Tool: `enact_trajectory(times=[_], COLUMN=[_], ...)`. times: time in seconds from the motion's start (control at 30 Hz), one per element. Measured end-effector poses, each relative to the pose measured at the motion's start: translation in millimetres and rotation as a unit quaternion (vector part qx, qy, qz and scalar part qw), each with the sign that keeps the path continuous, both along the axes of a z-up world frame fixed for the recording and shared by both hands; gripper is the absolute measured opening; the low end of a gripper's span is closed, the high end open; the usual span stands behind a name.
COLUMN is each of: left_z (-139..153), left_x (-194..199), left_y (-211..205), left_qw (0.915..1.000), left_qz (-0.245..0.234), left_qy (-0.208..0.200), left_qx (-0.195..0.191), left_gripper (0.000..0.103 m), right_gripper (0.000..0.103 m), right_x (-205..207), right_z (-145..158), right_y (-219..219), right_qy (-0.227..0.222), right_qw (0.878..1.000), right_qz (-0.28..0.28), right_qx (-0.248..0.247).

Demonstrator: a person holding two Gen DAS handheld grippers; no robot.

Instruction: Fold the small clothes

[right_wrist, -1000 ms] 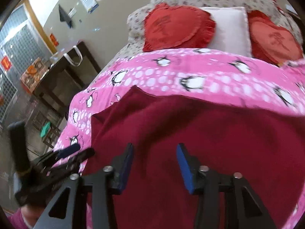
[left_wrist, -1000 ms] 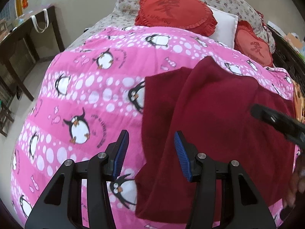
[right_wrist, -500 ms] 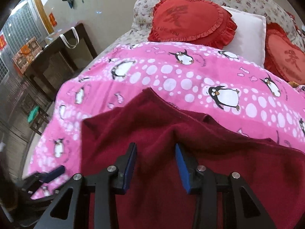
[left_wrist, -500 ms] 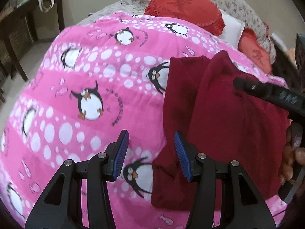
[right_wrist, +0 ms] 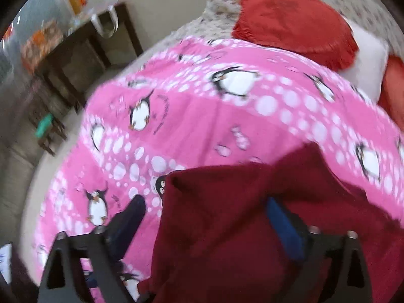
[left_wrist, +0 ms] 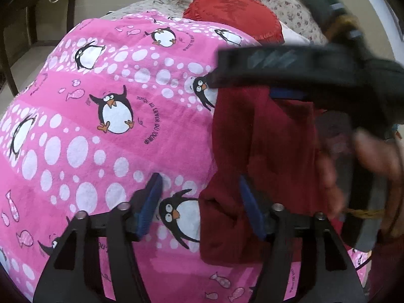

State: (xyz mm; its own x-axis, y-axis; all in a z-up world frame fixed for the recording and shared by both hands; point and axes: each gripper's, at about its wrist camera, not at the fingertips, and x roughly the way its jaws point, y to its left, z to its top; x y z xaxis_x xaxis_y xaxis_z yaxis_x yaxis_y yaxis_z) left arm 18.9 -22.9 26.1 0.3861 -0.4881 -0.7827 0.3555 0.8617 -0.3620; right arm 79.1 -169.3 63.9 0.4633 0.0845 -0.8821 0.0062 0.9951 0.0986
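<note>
While both tongs are hovering over the bed, the maroon garment (left_wrist: 265, 151) is lying folded lengthwise on the pink penguin blanket (left_wrist: 101, 116), long axis running roughly 6 to 12 o'clock in the left wrist view, so it's a tall narrow strip now. The left gripper (left_wrist: 199, 204) has its jaws opening, about half wide, nothing pinched: the near left corner of the cloth sits between the blue pads, mostly toward the 3 o'clock one, with a penguin print showing in the gap. The right gripper (right_wrist: 207, 217) is opening up really wide, and the garment's far left corner lies between its fingers but doesn't look clamped; that view is pretty blurry though. From the left camera it crosses over the strip's far end at around 1 o'clock, with the person's hand (left_wrist: 373, 161) on its handle at 3 o'clock. Both point steeply down at the bed. My guess is the next fold goes end to end, and the left one is closer to the near edge for that
</note>
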Motion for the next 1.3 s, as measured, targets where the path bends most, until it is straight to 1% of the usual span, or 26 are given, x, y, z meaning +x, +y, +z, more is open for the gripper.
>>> enact_trajectory(times=[0.07,0.1,0.17,0.2,0.23,0.27,0.3,0.33,0.37,0.43,0.47,0.5,0.57,0.67,0.73,0.77,0.83,0.87,0.93,0.97,1.0,1.07,1.13,1.2,1.27,1.3], left_z=[0.4,1.8,5.4,7.4,8.4,9.3,11.3,11.4,13.3,16.4,18.1,19.9,17.4,14.1,21.5,26.3,32.5,34.3,37.7,37.2,35.1,26.8,11.2,-2.0,-2.6,-1.4], left_x=[0.9,0.8,0.6,0.4,0.9,1.7,3.4,4.4,6.5,10.1,11.0,10.5,11.1,10.6,11.8,12.4,13.1,12.5,10.1,7.8,7.1,4.8,4.4,5.5,1.1,-0.6], left_y=[1.4,0.3,-3.3,-6.8,-8.7,-10.8,-13.9,-15.3,-17.3,-19.8,-21.7,-23.4,-30.1,-31.2,-22.8,-14.3,-2.9,-2.0,-7.3,-15.1,-20.1,-30.7,-36.7,-41.5,-43.1,-45.8], left_qw=[1.0,1.0,0.9997,0.9993,0.9991,0.9988,0.9986,0.9984,0.9979,0.9961,0.9944,0.9934,0.9919,0.9902,0.9899,0.9879,0.9827,0.982,0.9842,0.9874,0.9892,0.9917,0.9934,0.9946,0.9954,0.9947], left_qz=[-0.003,-0.007,-0.018,-0.026,-0.033,-0.039,-0.047,-0.051,-0.057,-0.07,-0.078,-0.083,-0.094,-0.099,-0.088,-0.082,-0.083,-0.085,-0.097,-0.103,-0.104,-0.104,-0.101,-0.096,-0.09,-0.097], left_qy=[0.002,0.0,-0.013,-0.021,-0.025,-0.027,-0.025,-0.023,-0.019,-0.009,-0.003,-0.001,0.009,0.032,0.023,0.02,0.028,0.026,0.013,0.002,-0.002,-0.004,0.009,0.022,0.001,0.001], left_qx=[-0.003,-0.001,0.008,0.013,0.013,0.01,0.0,-0.007,-0.023,-0.054,-0.071,-0.079,-0.084,-0.093,-0.109,-0.13,-0.164,-0.167,-0.148,-0.12,-0.104,-0.076,-0.053,-0.034,-0.034,-0.032], left_gripper=[0.065,0.066,0.066,0.066,0.066,0.066,0.066,0.066,0.066,0.066,0.067,0.07,0.077,0.077,0.077,0.077,0.083,0.086,0.087,0.087,0.087,0.087,0.087,0.086,0.085,0.068], right_gripper=[0.099,0.097,0.074,0.057,0.042,0.032,0.022,0.02,0.018,0.018,0.017,0.017,0.017,0.017,0.017,0.017,0.017,0.017,0.017,0.017,0.017,0.017,0.017,0.017,0.017,0.02], right_x=[4.9,5.0,-1.0,-6.8,-10.6,-15.6,-21.8,-25.5,-31.2,-38.3,-41.3,-41.6,-44.2,-45.1,-45.1,-45.0,-44.4,-39.4,-37.6,-37.8,-38.0,-37.7,-38.0,-37.4,-35.8,-35.0], right_z=[-8.8,-11.1,-10.8,-6.2,-2.0,3.4,9.7,13.4,18.3,23.3,24.4,25.4,23.6,23.3,22.3,22.3,20.4,14.7,12.4,12.7,12.6,12.0,12.7,13.2,13.0,12.9], right_y=[14.0,17.6,13.8,6.5,-1.2,-14.1,-31.8,-42.4,-54.8,-66.2,-71.5,-70.8,-72.1,-70.8,-71.3,-71.3,-69.6,-69.3,-68.5,-68.5,-68.6,-67.4,-67.1,-65.3,-63.8,-63.3], right_qy=[0.005,0.001,-0.015,-0.025,-0.028,-0.031,-0.03,-0.029,-0.035,-0.044,-0.049,-0.05,-0.05,-0.05,-0.048,-0.048,-0.042,-0.04,-0.04,-0.04,-0.041,-0.04,-0.04,-0.037,-0.033,-0.028], right_qw=[0.998,0.997,0.996,0.995,0.996,0.998,0.999,0.999,0.996,0.993,0.992,0.992,0.992,0.991,0.992,0.992,0.991,0.991,0.991,0.991,0.99,0.99,0.991,0.991,0.992,0.992], right_qz=[0.009,0.014,0.014,0.007,0.006,0.005,-0.003,-0.01,-0.016,-0.023,-0.024,-0.024,-0.023,-0.023,-0.023,-0.021,-0.018,-0.018,-0.018,-0.02,-0.022,-0.023,-0.021,-0.019,-0.022,-0.024], right_qx=[-0.06,-0.075,-0.089,-0.093,-0.079,-0.046,0.01,0.045,0.084,0.106,0.111,0.112,0.113,0.118,0.118,0.118,0.123,0.127,0.128,0.13,0.133,0.133,0.129,0.125,0.123,0.125])
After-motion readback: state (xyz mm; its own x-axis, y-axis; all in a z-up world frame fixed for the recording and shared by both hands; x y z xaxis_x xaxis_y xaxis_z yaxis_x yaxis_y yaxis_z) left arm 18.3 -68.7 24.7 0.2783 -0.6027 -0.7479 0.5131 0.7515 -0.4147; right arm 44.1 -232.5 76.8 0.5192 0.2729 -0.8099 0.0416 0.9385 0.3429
